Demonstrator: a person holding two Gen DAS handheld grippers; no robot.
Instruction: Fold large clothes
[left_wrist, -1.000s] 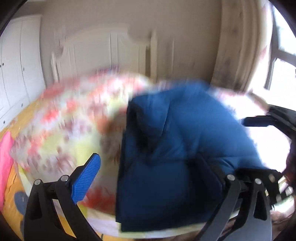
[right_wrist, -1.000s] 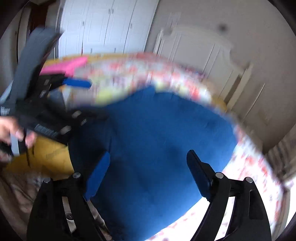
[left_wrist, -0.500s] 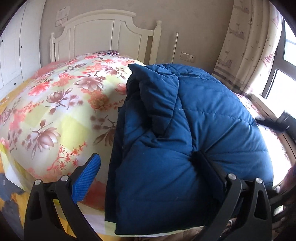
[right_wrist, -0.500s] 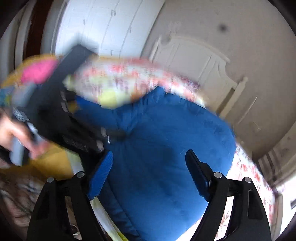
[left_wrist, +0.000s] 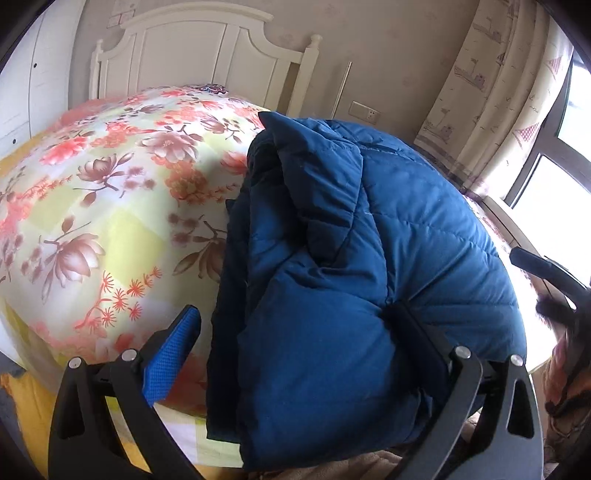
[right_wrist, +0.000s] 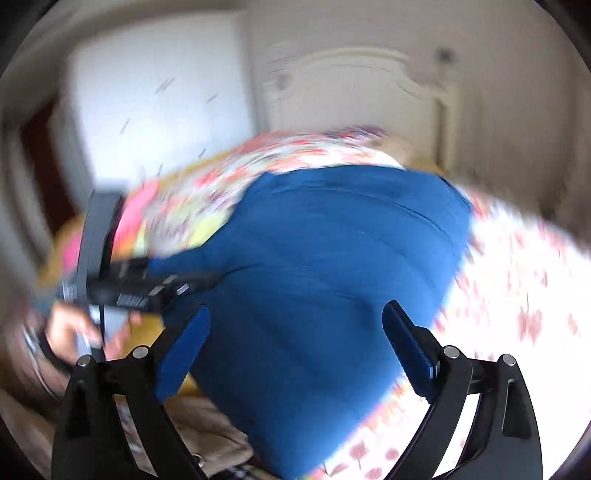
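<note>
The left gripper (left_wrist: 295, 354) had black angular arms with silver screw heads and a textured blue pad on one finger (left_wrist: 171, 354). The right gripper (right_wrist: 297, 349) matched: black arms, silver screws, blue pads. At the right wrist view's lower left, a bare-skinned hand (right_wrist: 79, 334) showed, blurred, against black hardware bearing white markings.

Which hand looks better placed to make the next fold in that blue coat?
Probably the left. Its tongs are wide open with one finger already pressed into the blue coat. The right tongs are open too, but apparently above it, and blurred.
</note>
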